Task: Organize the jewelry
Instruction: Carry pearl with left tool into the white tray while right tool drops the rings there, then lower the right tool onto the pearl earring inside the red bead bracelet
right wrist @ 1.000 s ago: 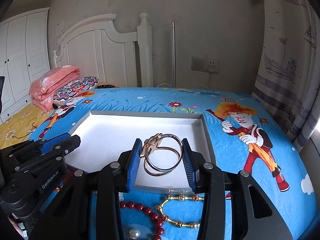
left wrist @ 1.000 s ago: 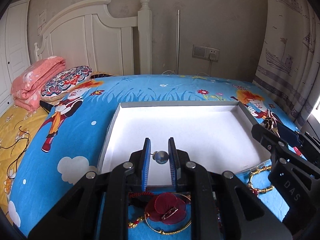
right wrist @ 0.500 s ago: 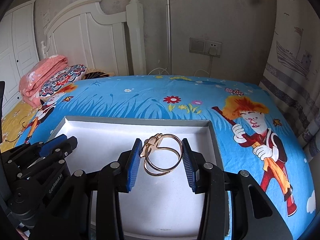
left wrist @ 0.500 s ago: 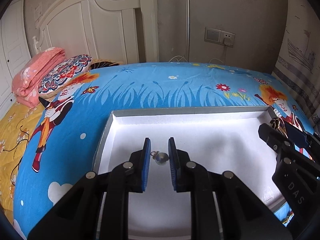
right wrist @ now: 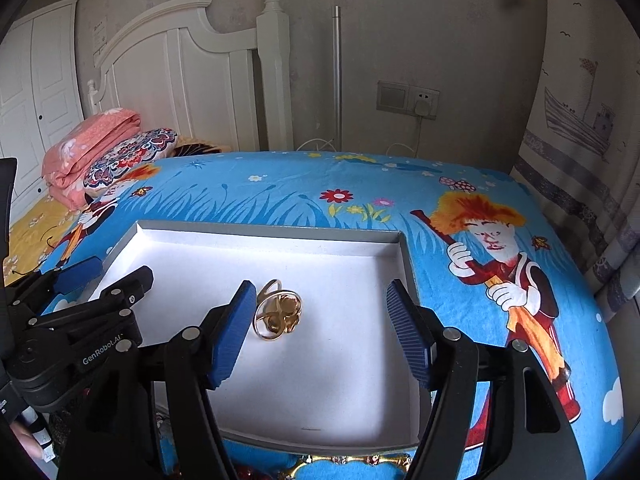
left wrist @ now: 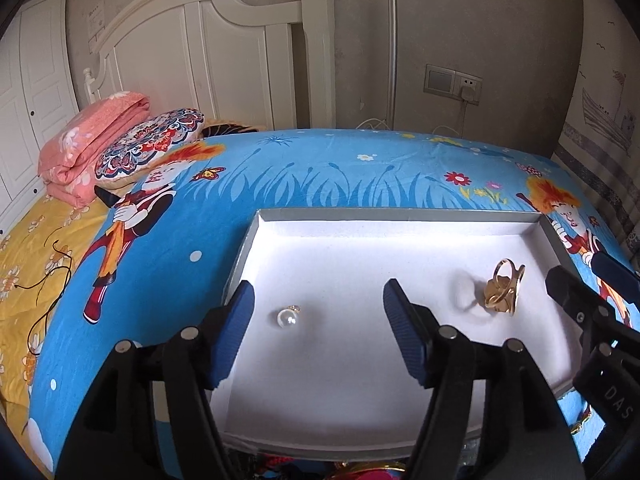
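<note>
both grippers have let go since half a second ago: the left gripper [left wrist: 318, 332], which was narrow around the pearl [left wrist: 287, 317], now stands with jaws wide and empty, and the pearl lies on the tray [left wrist: 360, 216] floor between them, nearer the left finger. the right gripper [right wrist: 322, 330] was clamped on the gold ring [right wrist: 277, 314]; its jaws are now spread wide and the ring rests on the tray, tilted, just beside its left pad [right wrist: 230, 334]; whether they touch is unclear. in the left view the ring [left wrist: 502, 294] sits toward the tray's right side, well apart from the pearl. the tray [right wrist: 404, 256] is a shallow rectangular box with grey walls and a matte white floor, lying on a bed [left wrist: 320, 168] covered by a bright blue cartoon sheet [right wrist: 460, 200]. at the bed's far left are a folded pink blanket [left wrist: 88, 144] and a patterned pillow [left wrist: 152, 148], before a white panelled headboard [left wrist: 200, 48]. a socket [right wrist: 408, 100] sits on the beige wall, a ship-print curtain [right wrist: 580, 120] at right. the pearl is round and glossy with a small gold cap; the ring is looped polished metal; the pads are ribbed blue.
</note>
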